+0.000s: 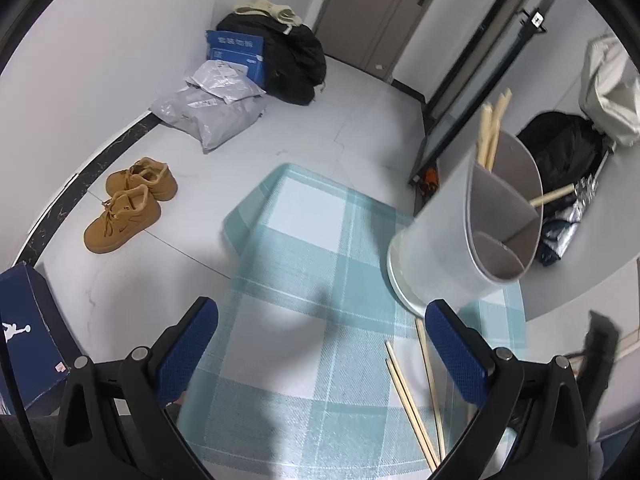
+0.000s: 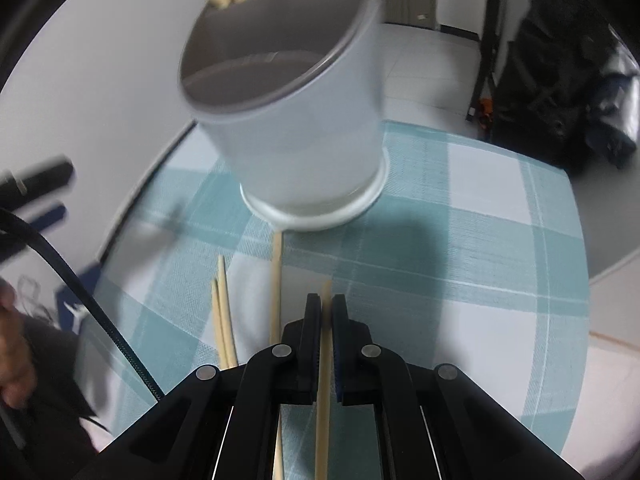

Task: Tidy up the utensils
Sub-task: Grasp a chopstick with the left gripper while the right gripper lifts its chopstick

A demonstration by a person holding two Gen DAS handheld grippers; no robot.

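A chopstick point(image 2: 324, 364) sits pinched between the closed jaws of the right gripper point(image 2: 327, 304), its pale shaft running back under the black linkage and its tip poking just past the fingertips, aimed toward the white utensil holder point(image 2: 304, 120) that stands on the teal plaid placemat point(image 2: 480, 240) on the tabletop. The left gripper point(image 1: 320, 344) hovers with its jaws wide and nothing between them, its blue pads point(image 1: 456, 352) framing bare placemat. Three loose chopsticks point(image 2: 224, 312) lie on the placemat just beside the holder's base, waiting their turn. The holder is divided inside, and one compartment already carries several chopsticks point(image 1: 494, 128) standing on end. Doing this step well likely means lifting the held stick clear of its neighbours, tipping it toward upright, and bringing its lower end over the rim into the compartment that holds the others, not the empty one. The grip looks near the tip, so the long tail may swing; a slow carry should keep it from knocking the holder. Release seems best only once the end is well inside
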